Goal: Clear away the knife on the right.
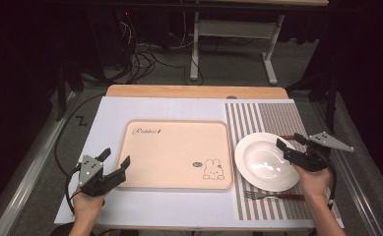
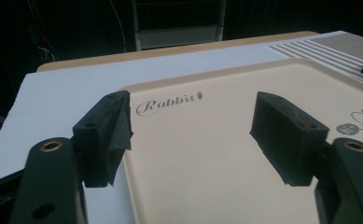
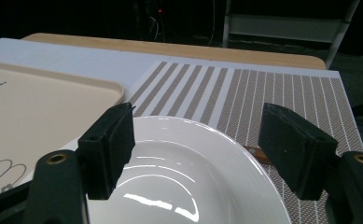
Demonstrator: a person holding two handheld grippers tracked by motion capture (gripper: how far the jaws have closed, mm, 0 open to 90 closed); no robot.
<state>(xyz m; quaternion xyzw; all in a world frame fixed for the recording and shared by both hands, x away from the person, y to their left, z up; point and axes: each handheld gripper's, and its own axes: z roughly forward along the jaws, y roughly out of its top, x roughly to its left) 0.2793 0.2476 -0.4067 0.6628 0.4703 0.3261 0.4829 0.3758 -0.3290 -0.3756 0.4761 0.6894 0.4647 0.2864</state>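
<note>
Both my grippers, left (image 1: 114,164) and right (image 1: 290,141), stand with jaws wide apart and hold nothing. Right one hovers over the plate (image 1: 260,162) on the striped mat (image 1: 277,115), beside the tray (image 1: 174,152). Nothing is grasped yet, so I judge the work is only beginning.

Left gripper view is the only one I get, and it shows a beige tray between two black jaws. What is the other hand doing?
Observer: The right gripper hangs over the right rim of a white plate, jaws open, holding nothing.
Operator: Where does that plate sit?
Observer: On a striped placemat, just right of the tray.
Operator: Any cutlery around?
Observer: A fork lies on the placemat in front of the plate, nearer the person.
Operator: And my own gripper, seen from above?
Observer: The left gripper is open at the tray's near left corner.
</note>
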